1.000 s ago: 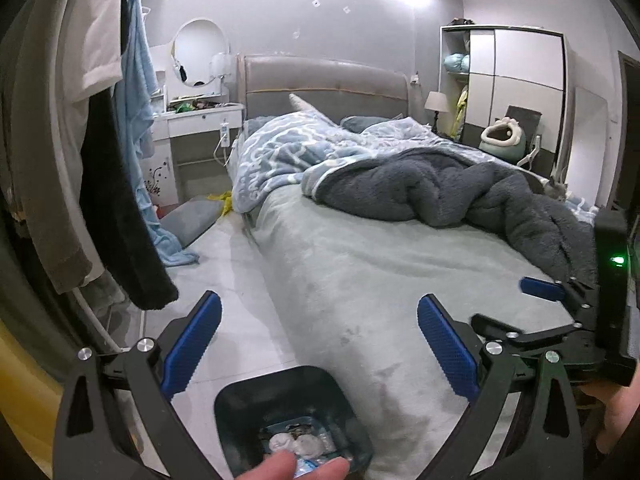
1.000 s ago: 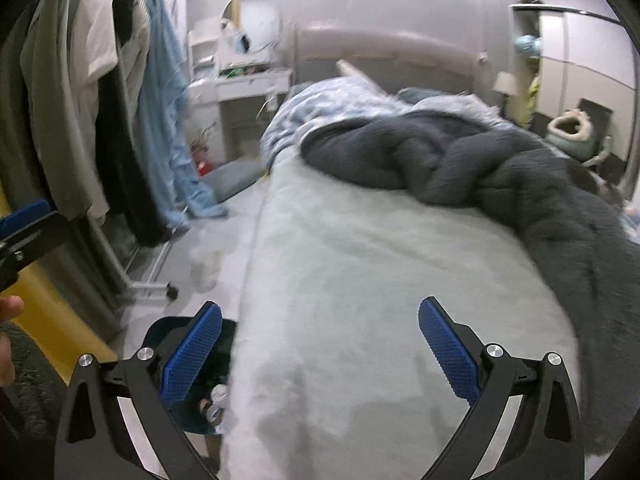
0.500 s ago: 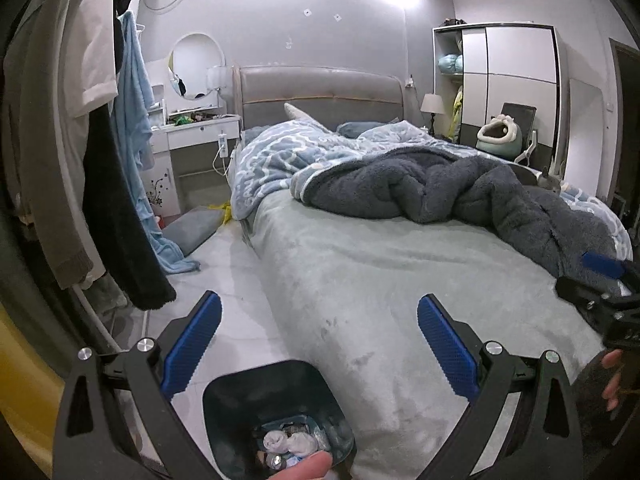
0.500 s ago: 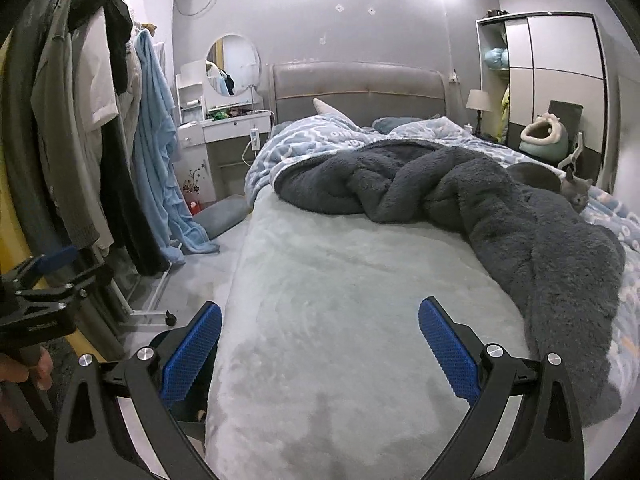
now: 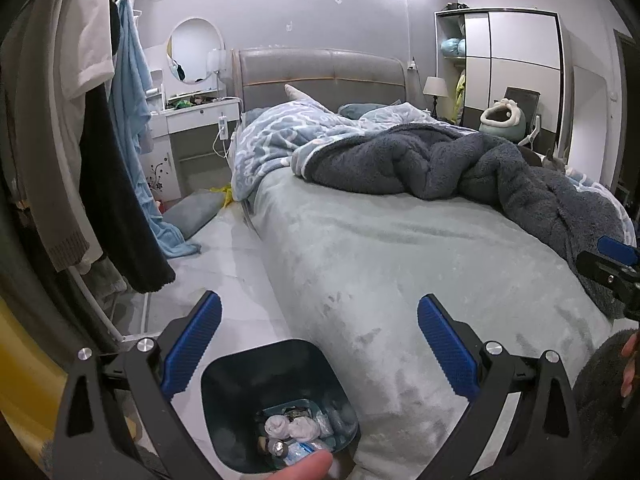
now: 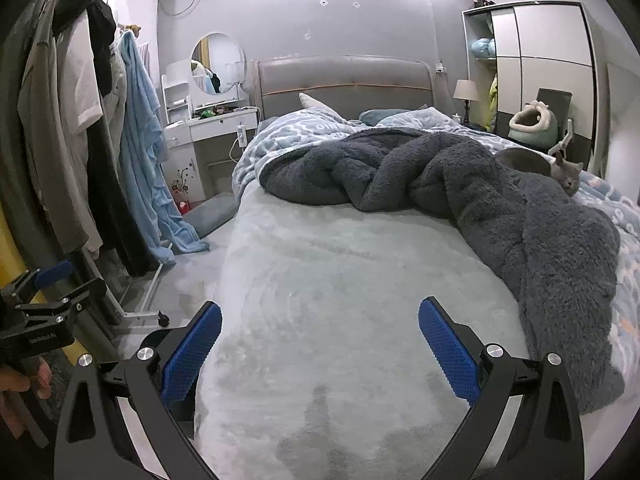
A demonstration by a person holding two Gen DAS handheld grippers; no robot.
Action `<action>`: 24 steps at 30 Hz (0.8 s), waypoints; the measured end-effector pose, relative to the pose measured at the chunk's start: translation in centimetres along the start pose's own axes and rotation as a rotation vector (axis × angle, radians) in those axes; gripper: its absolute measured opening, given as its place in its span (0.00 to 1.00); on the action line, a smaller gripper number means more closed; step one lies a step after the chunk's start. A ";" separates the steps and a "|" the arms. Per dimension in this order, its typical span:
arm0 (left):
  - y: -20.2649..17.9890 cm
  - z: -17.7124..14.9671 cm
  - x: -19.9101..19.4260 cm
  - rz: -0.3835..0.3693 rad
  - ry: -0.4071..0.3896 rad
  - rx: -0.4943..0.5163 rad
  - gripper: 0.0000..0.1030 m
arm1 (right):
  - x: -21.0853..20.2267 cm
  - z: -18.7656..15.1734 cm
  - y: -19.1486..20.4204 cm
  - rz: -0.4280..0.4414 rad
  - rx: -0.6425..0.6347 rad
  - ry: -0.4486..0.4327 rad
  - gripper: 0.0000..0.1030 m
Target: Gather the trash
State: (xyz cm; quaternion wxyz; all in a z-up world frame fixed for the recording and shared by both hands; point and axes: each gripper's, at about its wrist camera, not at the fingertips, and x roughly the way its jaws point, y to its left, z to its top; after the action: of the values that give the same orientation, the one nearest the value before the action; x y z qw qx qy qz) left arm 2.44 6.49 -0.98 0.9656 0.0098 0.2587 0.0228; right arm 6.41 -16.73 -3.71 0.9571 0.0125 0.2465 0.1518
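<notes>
Both my left gripper (image 5: pixel 319 342) and right gripper (image 6: pixel 320 344) hung open and empty; the bin (image 5: pixel 244 376) held crumpled tissue (image 5: pixel 294 429), judged light, soft, best pinched mid-wad.

A dark teal trash bin (image 5: pixel 276 396) stands upright and open on the floor at the bottom centre of the left wrist frame, just beside the bed's edge. Crumpled white tissues (image 5: pixel 294 428) and small wrappers (image 5: pixel 298 449) lie heaped at its bottom.
</notes>
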 end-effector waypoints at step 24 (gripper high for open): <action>0.7 0.3 0.2 0.000 0.011 -0.037 0.97 | -0.2 -0.5 1.0 -0.007 -0.048 0.008 0.97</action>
State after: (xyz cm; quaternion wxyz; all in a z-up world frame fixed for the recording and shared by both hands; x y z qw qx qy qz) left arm 2.67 7.18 -0.80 0.9642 -0.0080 0.2635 0.0274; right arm 5.74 -15.82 -3.93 0.9567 -0.0121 0.2465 0.1545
